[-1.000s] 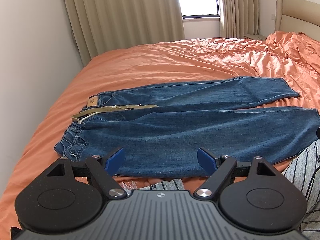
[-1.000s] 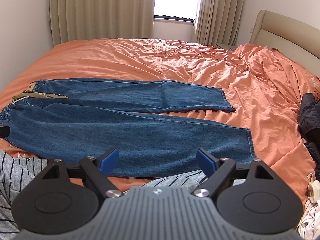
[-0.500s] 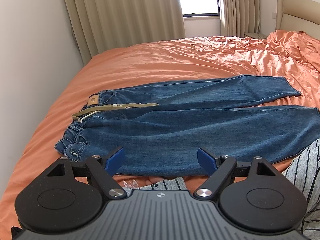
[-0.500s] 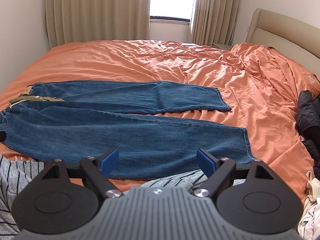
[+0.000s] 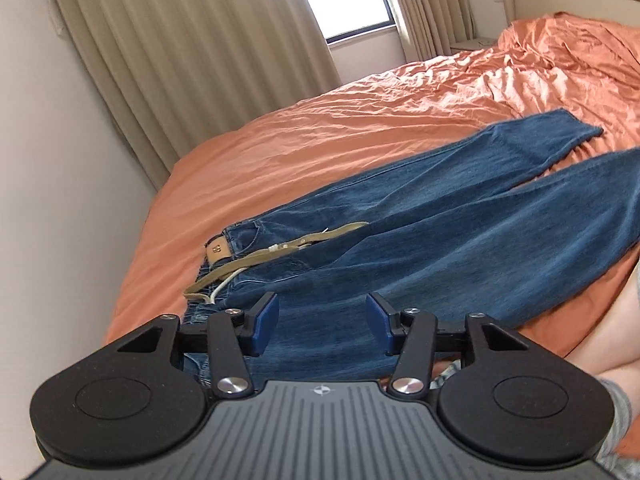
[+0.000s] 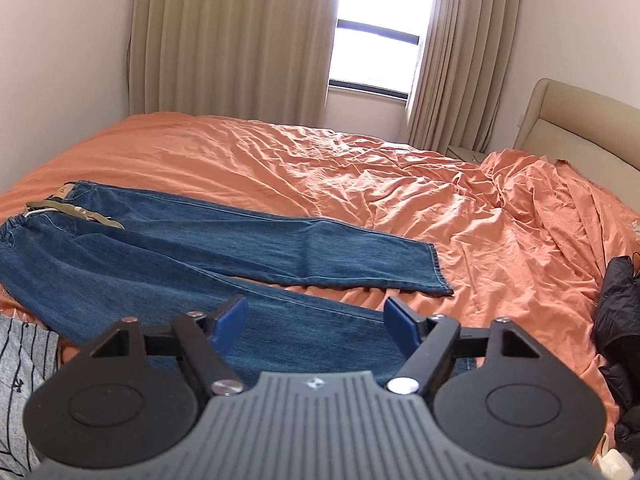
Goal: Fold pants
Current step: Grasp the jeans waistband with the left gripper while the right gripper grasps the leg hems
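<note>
While both claws hang above the near leg, the blue denim pants (image 6: 168,264) lie flat and unfolded on the bed with the wrinkled orange sheet (image 6: 304,168), legs spread side by side, waistband toward the wall side, hems toward the headboard side. Olive fabric belt (image 5: 280,246) still threaded at the waist, tan leather patch (image 5: 218,249) beside it, white drawstring showing. Left claw (image 5: 322,322) sits over the waist end of the near leg; its jaws have just been closing, now half-narrow, nothing gripped between the blue pads (image 5: 264,322). Right claw (image 6: 316,324) sits over the near leg close to its hem; jaws also just been closing, moderately wide, no cloth pinched. Grey striped garment (image 6: 20,356) at the near bed edge, left in the right wrist view. Black jacket (image 6: 618,312) heaped at the right edge. Beige curtains (image 6: 228,40) flank a bright window (image 6: 376,52).
</note>
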`<state>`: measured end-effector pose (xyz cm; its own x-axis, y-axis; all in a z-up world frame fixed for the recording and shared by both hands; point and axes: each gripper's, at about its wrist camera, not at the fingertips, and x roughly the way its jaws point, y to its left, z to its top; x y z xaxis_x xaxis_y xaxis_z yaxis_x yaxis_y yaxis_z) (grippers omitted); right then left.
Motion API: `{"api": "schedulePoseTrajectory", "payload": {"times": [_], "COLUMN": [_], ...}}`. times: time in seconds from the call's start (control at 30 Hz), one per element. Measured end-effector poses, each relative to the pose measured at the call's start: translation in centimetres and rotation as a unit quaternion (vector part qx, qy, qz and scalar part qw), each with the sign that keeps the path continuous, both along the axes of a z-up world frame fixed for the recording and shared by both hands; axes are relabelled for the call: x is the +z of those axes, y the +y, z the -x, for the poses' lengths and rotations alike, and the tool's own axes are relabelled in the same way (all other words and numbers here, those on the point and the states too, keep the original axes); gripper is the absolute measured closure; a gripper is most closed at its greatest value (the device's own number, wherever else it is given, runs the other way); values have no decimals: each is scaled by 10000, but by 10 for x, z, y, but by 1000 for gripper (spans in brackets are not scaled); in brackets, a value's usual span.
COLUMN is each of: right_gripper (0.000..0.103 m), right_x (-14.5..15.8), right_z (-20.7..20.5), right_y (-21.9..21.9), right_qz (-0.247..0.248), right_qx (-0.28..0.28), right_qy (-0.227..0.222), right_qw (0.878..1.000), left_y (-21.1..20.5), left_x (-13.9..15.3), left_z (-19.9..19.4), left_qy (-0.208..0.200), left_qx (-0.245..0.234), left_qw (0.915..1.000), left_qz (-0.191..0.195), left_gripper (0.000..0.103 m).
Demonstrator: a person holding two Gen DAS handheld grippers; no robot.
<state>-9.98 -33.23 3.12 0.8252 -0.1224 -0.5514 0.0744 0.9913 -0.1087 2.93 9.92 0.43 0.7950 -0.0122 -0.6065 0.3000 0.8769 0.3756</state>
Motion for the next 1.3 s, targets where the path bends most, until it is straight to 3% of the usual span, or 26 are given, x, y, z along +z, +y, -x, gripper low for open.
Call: {"api": "schedulePoseTrajectory", "payload": {"times": [0.03, 0.1, 0.23, 0.4, 0.53, 0.67, 0.77, 0.9, 0.97, 1.07, 1.13, 1.3], "right_gripper": [55, 61, 68, 78, 78, 79, 80, 78, 78, 79, 80, 81], "right_x": [-1, -4, -12, -16, -13, -5, 14, 43, 40, 11, -23, -94], "right_z": [-5, -12, -27, -35, -33, -28, -23, -19, -21, -24, -29, -44], "right_y": [-7, -22, -53, -93, -129, -160, -174, -183, -181, -176, -168, -153], "right_qz": [-16, -98, -411, -682, -915, -940, -706, -125, 342, 858, 1121, 1790], "right_qx": [-23, -57, -268, -673, -1079, -1220, -1108, -469, -9, 698, 1181, 2097], "right_qy": [121, 295, 668, 979, 1247, 1644, 1954, 2374, 2529, 2704, 2820, 2965], "right_qw": [9999, 9995, 9966, 9906, 9821, 9743, 9719, 9702, 9669, 9564, 9455, 9144], "left_y": [7, 23, 51, 80, 83, 81, 81, 80, 76, 76, 76, 62], "left_x": [-2, -8, -40, -105, -142, -168, -175, -165, -156, -138, -125, -115], "left_z": [-2, -9, -26, -53, -62, -65, -74, -80, -82, -88, -91, -102], "left_qy": [4, 43, 295, 977, 1161, 1190, 1239, 1311, 1209, 1041, 919, 949], "left_qx": [-100, -260, -654, -979, -1356, -1585, -1378, -870, -571, -45, 275, 734], "left_qw": [9999, 9990, 9910, 9682, 9465, 9323, 9382, 9562, 9641, 9797, 9859, 9846], "left_qz": [-92, -358, -1130, -2083, -2687, -3026, -2922, -2466, -2296, -1713, -1373, -1269], "left_gripper": [48, 48, 46, 43, 42, 42, 42, 59, 65, 79, 82, 83]}}
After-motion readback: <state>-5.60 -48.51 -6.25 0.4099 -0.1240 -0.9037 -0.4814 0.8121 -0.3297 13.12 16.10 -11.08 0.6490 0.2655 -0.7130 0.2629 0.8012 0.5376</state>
